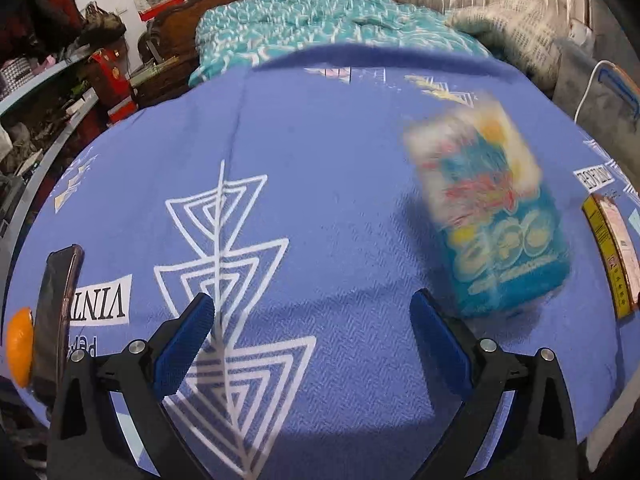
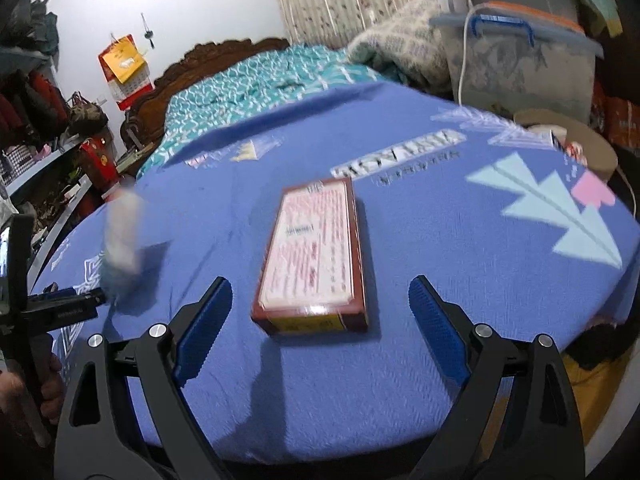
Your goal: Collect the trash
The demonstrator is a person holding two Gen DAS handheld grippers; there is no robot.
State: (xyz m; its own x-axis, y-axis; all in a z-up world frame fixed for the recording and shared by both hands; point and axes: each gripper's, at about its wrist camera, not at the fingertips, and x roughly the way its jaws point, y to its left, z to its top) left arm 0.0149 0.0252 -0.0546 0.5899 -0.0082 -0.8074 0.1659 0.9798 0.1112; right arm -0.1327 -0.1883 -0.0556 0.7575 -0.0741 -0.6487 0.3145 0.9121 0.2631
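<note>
A blurred blue and white snack packet [image 1: 488,208] stands on the blue patterned cloth [image 1: 320,140], just ahead and to the right of my open, empty left gripper [image 1: 312,312]. The packet also shows as a blurred shape at the left of the right wrist view [image 2: 122,236]. A flat red and pink box [image 2: 316,256] lies on the cloth between and just ahead of the fingers of my open, empty right gripper [image 2: 320,292]. The box's edge shows at the right of the left wrist view [image 1: 612,252]. The left gripper appears at the left edge of the right wrist view [image 2: 60,304].
A bed with a teal cover [image 1: 320,24] lies beyond the cloth. Cluttered shelves [image 1: 44,92] stand at the left. A clear storage bin with a blue handle [image 2: 516,60] and a grey blanket [image 2: 400,48] sit at the back right. A round cardboard piece [image 2: 580,140] lies at the right edge.
</note>
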